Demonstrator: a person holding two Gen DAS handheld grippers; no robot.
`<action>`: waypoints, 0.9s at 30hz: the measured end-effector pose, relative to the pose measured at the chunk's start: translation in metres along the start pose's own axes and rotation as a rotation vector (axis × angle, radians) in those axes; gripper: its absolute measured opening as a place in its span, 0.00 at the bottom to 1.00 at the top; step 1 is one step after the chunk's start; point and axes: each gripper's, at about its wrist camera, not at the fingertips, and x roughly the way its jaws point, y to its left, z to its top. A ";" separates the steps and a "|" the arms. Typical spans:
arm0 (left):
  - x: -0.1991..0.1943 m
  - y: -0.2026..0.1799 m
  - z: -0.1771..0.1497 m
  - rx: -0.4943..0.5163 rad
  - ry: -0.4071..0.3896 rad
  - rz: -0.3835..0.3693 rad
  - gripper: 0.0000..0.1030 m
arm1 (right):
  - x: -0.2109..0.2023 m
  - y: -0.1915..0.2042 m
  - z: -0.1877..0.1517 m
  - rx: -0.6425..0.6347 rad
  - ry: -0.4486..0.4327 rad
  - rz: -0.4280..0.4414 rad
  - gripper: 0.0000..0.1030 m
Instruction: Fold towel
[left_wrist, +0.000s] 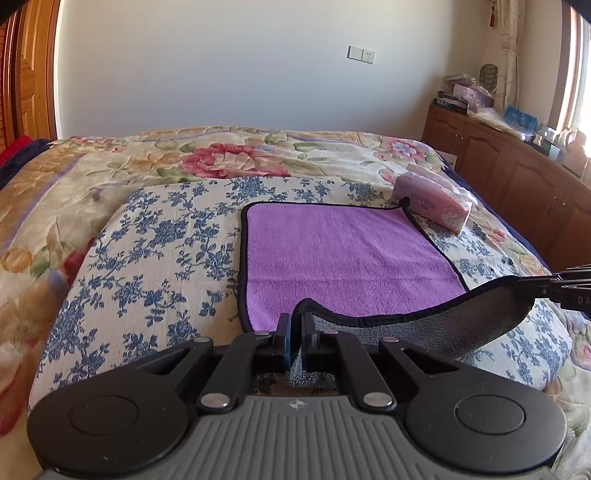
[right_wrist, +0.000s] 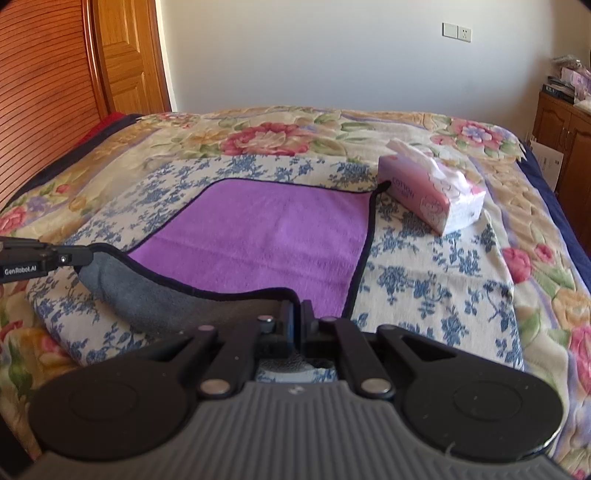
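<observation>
A purple towel (left_wrist: 343, 254) with a black hem and grey underside lies on a blue-flowered cloth on the bed; it also shows in the right wrist view (right_wrist: 258, 240). My left gripper (left_wrist: 296, 321) is shut on the towel's near left corner. My right gripper (right_wrist: 297, 310) is shut on the near right corner. Both corners are lifted off the bed, so the near edge sags between them and shows its grey side (left_wrist: 461, 325). The right gripper shows at the right edge of the left wrist view (left_wrist: 554, 286), and the left gripper at the left edge of the right wrist view (right_wrist: 79, 257).
A pink tissue pack (left_wrist: 432, 206) lies by the towel's far right corner, also in the right wrist view (right_wrist: 428, 190). The blue-flowered cloth (left_wrist: 155, 251) lies on a floral quilt (left_wrist: 221, 155). Wooden cabinets (left_wrist: 517, 177) stand to the right, a wooden door (right_wrist: 125, 55) at the far left.
</observation>
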 end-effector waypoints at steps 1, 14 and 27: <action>0.001 0.000 0.002 0.000 -0.003 -0.002 0.06 | 0.000 0.000 0.001 -0.002 -0.004 -0.001 0.04; 0.008 -0.004 0.022 0.022 -0.029 -0.005 0.06 | 0.005 -0.004 0.018 -0.021 -0.035 -0.011 0.04; 0.012 -0.005 0.047 0.054 -0.064 -0.005 0.06 | 0.007 -0.006 0.036 -0.031 -0.068 -0.028 0.04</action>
